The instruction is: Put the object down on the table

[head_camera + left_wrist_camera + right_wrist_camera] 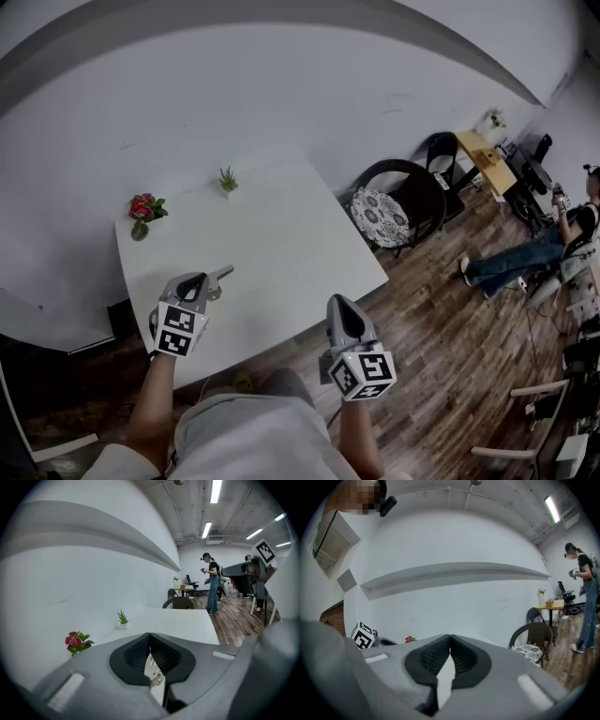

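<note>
Near me, the left gripper (225,273) and the right gripper (335,301) are both clenched at the white table's (281,234) near side. A small metal piece (157,678) shows behind the left pads; I cannot tell whether it is gripped. Red flowers (143,208) and a small plant (228,179) stand farther off.

Ceiling strip lights (215,490) lit the room evenly, though the head view looked dim and greyish. Fisheye distortion bent the wall (281,94) at the edges; both gripper views had black corners and blurred foregrounds.
</note>
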The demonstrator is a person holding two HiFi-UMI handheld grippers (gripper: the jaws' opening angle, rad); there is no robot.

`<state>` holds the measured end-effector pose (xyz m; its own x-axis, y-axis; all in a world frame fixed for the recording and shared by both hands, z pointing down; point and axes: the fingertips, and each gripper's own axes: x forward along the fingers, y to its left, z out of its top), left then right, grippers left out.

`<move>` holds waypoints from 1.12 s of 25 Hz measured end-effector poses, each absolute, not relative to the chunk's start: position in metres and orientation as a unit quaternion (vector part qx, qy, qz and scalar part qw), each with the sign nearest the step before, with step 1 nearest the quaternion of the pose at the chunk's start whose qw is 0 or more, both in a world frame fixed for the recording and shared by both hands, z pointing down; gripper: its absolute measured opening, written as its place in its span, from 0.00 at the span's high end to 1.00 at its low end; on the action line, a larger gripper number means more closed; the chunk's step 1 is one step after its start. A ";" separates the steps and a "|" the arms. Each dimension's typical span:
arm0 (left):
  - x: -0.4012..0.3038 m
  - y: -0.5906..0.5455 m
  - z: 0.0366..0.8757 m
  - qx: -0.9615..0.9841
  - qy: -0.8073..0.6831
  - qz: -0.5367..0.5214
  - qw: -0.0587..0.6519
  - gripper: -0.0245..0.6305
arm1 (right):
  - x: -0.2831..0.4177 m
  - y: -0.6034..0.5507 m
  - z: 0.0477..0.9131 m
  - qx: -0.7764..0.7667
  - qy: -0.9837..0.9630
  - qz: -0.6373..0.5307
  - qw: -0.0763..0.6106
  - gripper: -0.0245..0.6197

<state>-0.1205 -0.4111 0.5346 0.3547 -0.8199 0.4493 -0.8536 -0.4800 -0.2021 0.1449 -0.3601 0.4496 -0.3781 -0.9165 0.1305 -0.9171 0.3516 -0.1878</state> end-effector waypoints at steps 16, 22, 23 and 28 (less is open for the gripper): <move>-0.117 -0.387 0.452 0.827 -0.538 0.161 -0.017 0.95 | 0.163 -0.355 0.448 0.578 -0.808 0.109 -0.010 0.96; -0.121 -0.374 0.429 0.828 -0.545 0.129 -0.031 0.95 | 0.159 -0.352 0.444 0.578 -0.810 0.098 -0.008 0.96; -0.121 -0.373 0.428 0.828 -0.545 0.126 -0.032 0.95 | 0.158 -0.352 0.443 0.579 -0.810 0.096 -0.007 0.96; -0.125 -0.369 0.424 0.830 -0.545 0.114 -0.033 0.95 | 0.157 -0.349 0.441 0.581 -0.809 0.088 -0.003 0.96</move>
<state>-0.1250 -0.3690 0.4237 0.3806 -0.9119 0.1535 -0.8969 -0.4044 -0.1790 0.1565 -0.3493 0.4414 -0.3237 -0.9411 0.0976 -0.9401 0.3083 -0.1457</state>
